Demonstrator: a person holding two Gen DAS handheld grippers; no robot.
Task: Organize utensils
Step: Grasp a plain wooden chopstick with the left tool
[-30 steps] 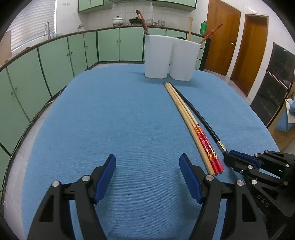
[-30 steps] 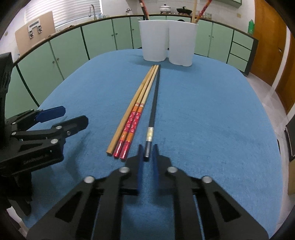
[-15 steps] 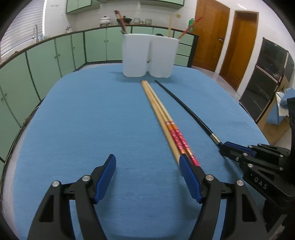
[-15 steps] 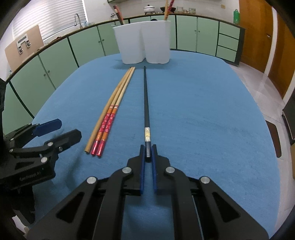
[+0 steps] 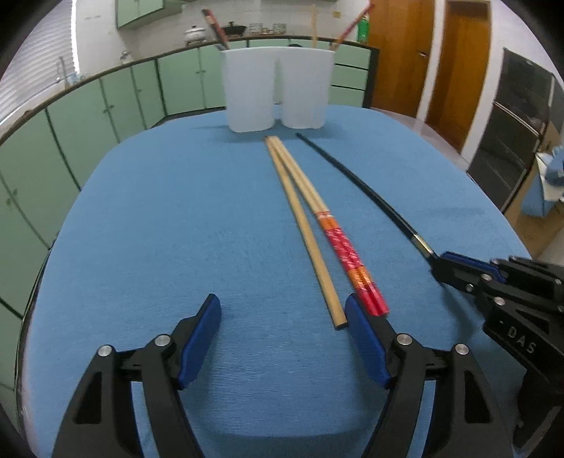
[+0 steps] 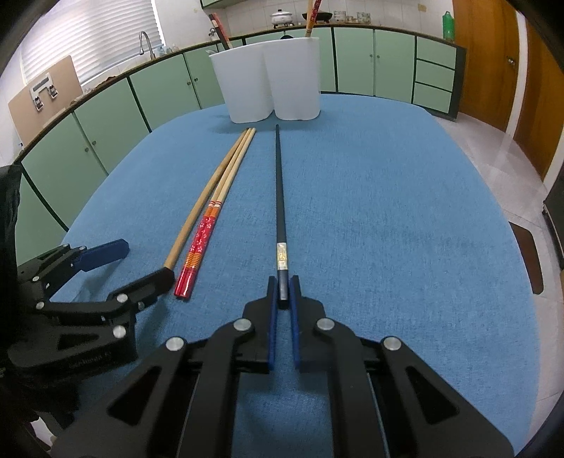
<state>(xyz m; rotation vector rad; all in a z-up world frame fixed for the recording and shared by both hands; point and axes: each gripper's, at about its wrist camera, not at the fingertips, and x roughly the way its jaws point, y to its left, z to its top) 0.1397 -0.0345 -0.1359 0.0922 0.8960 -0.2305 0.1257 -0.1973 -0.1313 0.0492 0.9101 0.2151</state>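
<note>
Table cover (image 5: 176, 225): a blue cloth is lying flat over the whole rounded tabletop.
Cabinets (image 6: 105, 116): pale green doors are running along the counter behind the table.
Tap (image 6: 144, 42): it is curving up by the window blinds.
Pot (image 6: 282, 17): a white lidded one is sitting on the far counter.
Green bottle (image 6: 447, 20): it is standing upright at the counter's end.
Doors (image 5: 402, 53): two brown wooden ones are standing shut.

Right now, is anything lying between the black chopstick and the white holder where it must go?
Nothing visible. The black chopstick, clamped by the right hand-held gripper, points straight at the white holder over bare blue cloth. The wooden chopsticks lie apart, to its left.
</note>
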